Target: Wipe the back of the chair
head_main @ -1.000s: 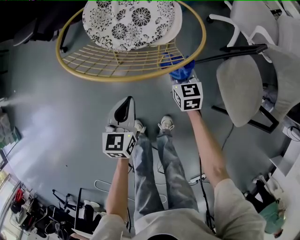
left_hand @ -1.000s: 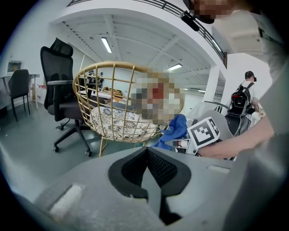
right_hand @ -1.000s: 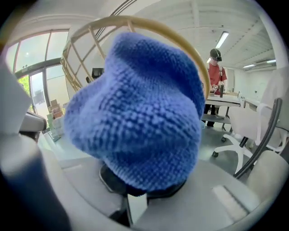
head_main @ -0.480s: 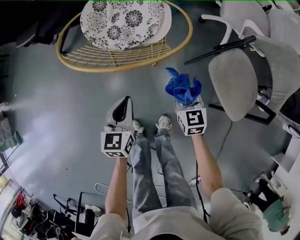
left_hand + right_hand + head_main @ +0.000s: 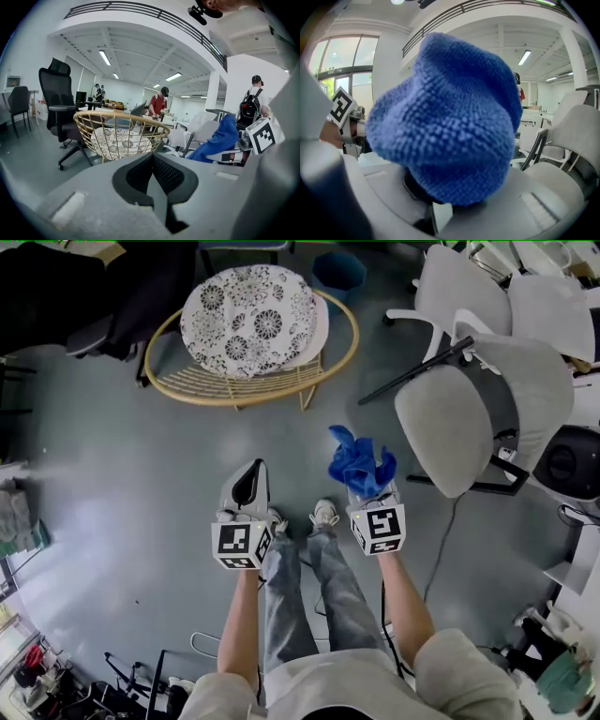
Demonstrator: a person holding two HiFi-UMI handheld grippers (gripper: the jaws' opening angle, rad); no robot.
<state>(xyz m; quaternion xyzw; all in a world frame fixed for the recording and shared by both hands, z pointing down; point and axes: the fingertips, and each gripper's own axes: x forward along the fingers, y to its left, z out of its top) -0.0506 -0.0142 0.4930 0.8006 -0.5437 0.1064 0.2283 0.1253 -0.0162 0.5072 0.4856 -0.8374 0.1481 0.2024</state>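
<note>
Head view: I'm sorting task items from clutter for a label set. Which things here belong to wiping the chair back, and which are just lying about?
Job in hand:
blue cloth, clamped in the right hand-held gripper
gold wicker chair or grey office chair; I cannot tell which is meant

Lying about:
blue bin
black office chair
left hand-held gripper, shut and empty

blue cloth (image 5: 450, 122): knitted textile, coarse looped surface, matt, slightly fuzzy.
round chair frame (image 5: 225, 385): thin golden-yellow rods with a slight sheen; probably coated metal, too far off to confirm.
cushion (image 5: 248, 315): printed fabric, black on white, matt.
office chair (image 5: 441, 427): light grey upholstery cloth, matt, fine weave.
left gripper (image 5: 153, 161): shell of matt grey plastic, faintly grainy; pads (image 5: 169, 176) black with a fine mesh texture.
floor (image 5: 122, 484): grey, smooth, dull sheen.
</note>
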